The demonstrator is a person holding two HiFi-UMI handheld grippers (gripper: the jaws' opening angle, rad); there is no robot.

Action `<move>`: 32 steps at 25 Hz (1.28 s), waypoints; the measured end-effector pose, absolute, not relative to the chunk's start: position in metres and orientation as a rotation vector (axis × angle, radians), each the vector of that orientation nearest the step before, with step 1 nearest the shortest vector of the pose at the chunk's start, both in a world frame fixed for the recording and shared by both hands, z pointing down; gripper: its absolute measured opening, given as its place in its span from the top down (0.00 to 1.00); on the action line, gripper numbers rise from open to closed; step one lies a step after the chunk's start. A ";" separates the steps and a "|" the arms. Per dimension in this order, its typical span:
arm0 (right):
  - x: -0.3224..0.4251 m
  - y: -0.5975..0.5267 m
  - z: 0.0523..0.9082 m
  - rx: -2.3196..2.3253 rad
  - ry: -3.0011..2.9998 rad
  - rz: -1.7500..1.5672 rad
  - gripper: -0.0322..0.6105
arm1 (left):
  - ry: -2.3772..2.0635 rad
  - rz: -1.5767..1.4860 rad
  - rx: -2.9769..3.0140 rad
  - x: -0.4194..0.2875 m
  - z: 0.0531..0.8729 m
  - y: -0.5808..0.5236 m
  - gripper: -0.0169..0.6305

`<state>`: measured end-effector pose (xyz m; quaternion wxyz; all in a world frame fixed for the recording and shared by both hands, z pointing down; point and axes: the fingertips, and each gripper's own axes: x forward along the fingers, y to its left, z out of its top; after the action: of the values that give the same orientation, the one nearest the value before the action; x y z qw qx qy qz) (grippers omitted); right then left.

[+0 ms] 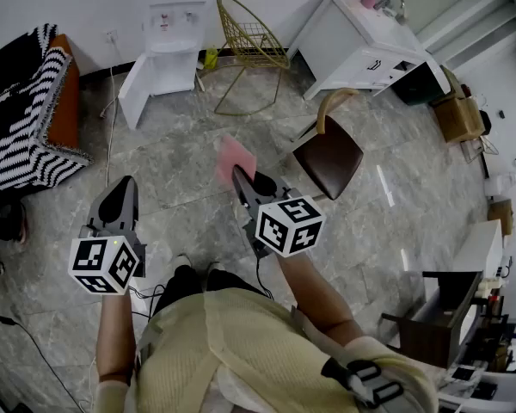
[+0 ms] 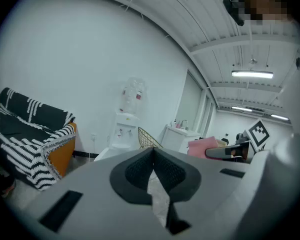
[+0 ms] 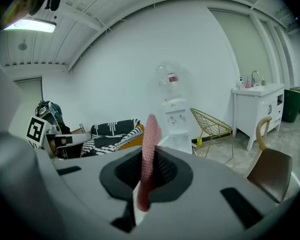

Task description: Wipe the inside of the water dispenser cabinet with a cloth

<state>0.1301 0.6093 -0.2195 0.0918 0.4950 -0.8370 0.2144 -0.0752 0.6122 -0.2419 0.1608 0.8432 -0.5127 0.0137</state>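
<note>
- left claw [image 2: 152,155]: jaws pressed together at the tips, nothing between them; only a sliver of the grey floor [image 1: 181,188] shows through the gap lower down.
- right claw [image 3: 149,160]: closed on a pink cloth [image 3: 151,131]; the cloth stands up edge-on between the jaws and pokes out past the tips.
- head view: both claws are held out in front of the person at about waist level, pointing away from the body. the left one is lower left, the right one nearer centre, with the cloth fanning out flat beyond its tips.
- water dispenser [image 1: 174,20]: white, upright against the far wall, top centre of the head view, well apart from both claws and from the cloth.
- bottle [image 3: 169,76]: clear, sitting on top of the dispenser, seen in both gripper views.
- cabinet door [image 1: 134,86]: white panel at the dispenser's base, swung open to the left. the inside of the cabinet is too small to make out.
- wire chair [image 1: 251,43]: gold, just right of the dispenser.
- brown chair [image 1: 328,155]: curved pale back, standing right of the right claw.
- white table [image 1: 361,46]: set against the wall at upper right, with a tap and small bottles on top.
- sofa [image 1: 26,114]: orange, under a black-and-white striped throw, far left.
</note>
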 end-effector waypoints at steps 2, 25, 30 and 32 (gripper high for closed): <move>0.124 0.603 -0.217 1.484 -2.480 0.635 0.91 | -1.447 0.048 2.415 -0.082 -0.237 0.606 0.97; 0.154 0.380 -0.216 1.349 -2.579 0.662 0.91 | -1.484 0.035 2.368 -0.048 -0.220 0.402 0.97; 0.162 0.331 -0.205 1.281 -2.583 0.670 0.91 | -1.527 0.074 2.345 -0.037 -0.213 0.360 0.97; 0.160 0.316 -0.202 1.270 -2.591 0.673 0.91 | -1.517 0.064 2.335 -0.034 -0.210 0.349 0.97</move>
<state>0.1601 0.3156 -0.2015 0.0890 0.4270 -0.8710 0.2262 -0.0342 0.3490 -0.2097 0.1771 0.8251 -0.5360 0.0225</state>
